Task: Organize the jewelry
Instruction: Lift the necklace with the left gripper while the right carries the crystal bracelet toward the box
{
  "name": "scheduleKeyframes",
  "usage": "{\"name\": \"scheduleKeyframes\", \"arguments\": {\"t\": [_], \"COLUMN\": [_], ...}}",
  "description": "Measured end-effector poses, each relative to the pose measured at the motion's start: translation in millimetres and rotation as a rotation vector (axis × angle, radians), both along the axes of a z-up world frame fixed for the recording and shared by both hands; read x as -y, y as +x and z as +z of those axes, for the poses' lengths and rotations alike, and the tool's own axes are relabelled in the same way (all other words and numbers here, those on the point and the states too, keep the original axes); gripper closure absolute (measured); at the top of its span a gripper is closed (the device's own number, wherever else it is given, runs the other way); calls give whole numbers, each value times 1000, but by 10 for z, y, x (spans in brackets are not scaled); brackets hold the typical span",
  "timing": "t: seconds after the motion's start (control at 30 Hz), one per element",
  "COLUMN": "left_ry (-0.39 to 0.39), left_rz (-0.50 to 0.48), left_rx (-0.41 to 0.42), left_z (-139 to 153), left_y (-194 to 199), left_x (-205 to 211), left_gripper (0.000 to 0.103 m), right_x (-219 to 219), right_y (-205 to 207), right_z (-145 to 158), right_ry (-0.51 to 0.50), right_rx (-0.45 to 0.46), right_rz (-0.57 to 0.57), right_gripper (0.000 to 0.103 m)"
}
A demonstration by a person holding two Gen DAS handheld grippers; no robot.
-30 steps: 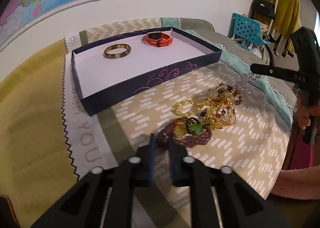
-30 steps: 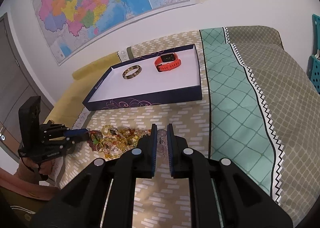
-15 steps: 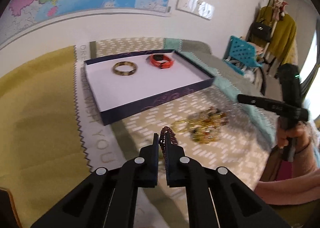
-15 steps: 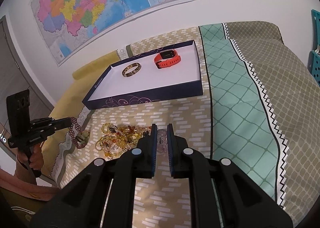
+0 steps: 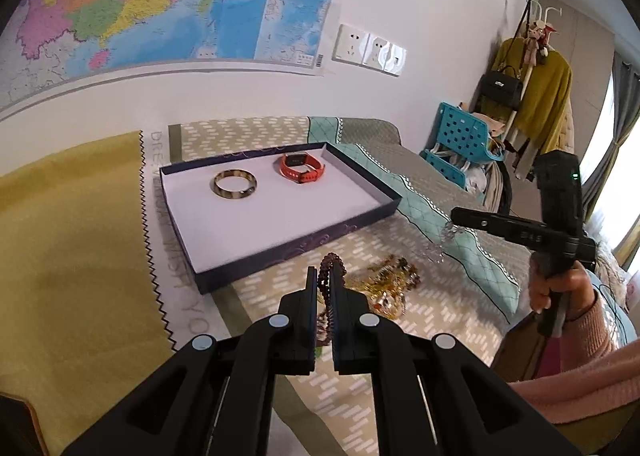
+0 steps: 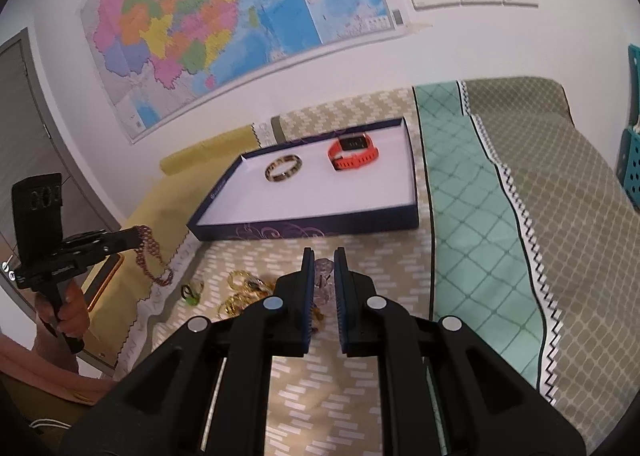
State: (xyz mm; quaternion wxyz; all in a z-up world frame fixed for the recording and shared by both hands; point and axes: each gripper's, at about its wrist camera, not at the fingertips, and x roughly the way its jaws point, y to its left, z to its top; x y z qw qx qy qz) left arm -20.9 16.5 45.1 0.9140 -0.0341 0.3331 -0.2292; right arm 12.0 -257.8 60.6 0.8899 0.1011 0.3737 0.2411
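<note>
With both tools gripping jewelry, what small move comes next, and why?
Probably carry the left tool forward over the tray: it is shut on the dark red bead strand, which hangs clear of the bed, and the tray has bare floor.

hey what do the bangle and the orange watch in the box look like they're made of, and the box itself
The bangle looks like polished resin or horn, or maybe stone: glossy, mottled amber and dark brown. The orange watch has a matte strap with rows of holes, probably silicone rubber, and a dark glassy face. The box looks like printed cardboard: thin dark navy walls with purple swirls and a plain white matte floor.
</note>
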Motion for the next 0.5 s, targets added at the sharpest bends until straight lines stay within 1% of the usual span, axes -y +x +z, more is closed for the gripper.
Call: {"name": "scheduleKeyframes", "arguments": {"t": [0.27,0.5], "left_ry": [1,6], "left_rz": [26,46], "left_rx": [33,43], "left_z": [115,175], "left_y": [116,251], "left_x": [-49,-96], "left_gripper": [99,99], "right_x": [-87,-202], "right_y": [59,147], "right_z": [185,315], "right_ry": [-2,-7], "right_rx": [44,76], "right_rz": [27,48], "right_gripper": [93,93]}}
